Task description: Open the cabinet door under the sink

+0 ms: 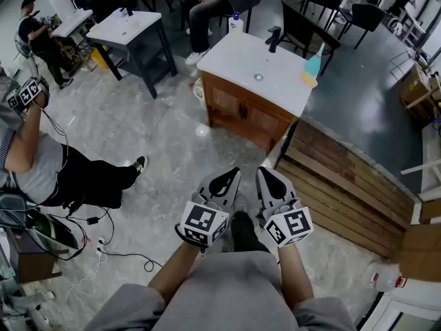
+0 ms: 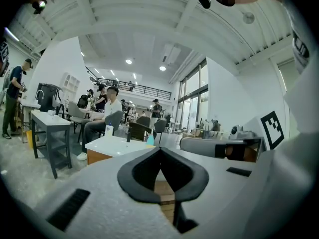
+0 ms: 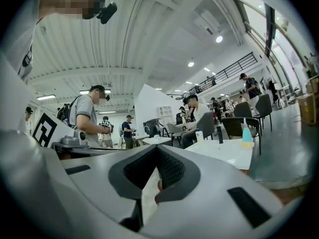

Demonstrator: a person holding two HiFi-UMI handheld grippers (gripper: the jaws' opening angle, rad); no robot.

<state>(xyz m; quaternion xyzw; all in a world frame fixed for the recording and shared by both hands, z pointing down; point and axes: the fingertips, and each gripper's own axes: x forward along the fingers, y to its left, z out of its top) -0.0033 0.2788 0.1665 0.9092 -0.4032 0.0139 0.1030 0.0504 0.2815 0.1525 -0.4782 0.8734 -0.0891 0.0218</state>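
Observation:
The sink cabinet (image 1: 242,113) is a wooden vanity with two closed doors under a white sink top (image 1: 238,59), standing ahead of me in the head view. My left gripper (image 1: 229,174) and right gripper (image 1: 266,173) are held side by side over the marble floor, well short of the cabinet, both pointing toward it. Each has its jaws shut with nothing between them. In the left gripper view the shut tips (image 2: 160,150) sit in front of the white top (image 2: 110,145). From the right gripper view, the same top (image 3: 227,150) appears right of the shut tips (image 3: 157,150).
A black faucet (image 1: 273,38), a white soap bottle (image 1: 236,23) and a blue bottle (image 1: 315,63) stand on the sink top. Wooden planking (image 1: 344,178) lies to the cabinet's right. A seated person (image 1: 48,167) and cables (image 1: 103,247) are at left; a grey table (image 1: 131,29) is behind.

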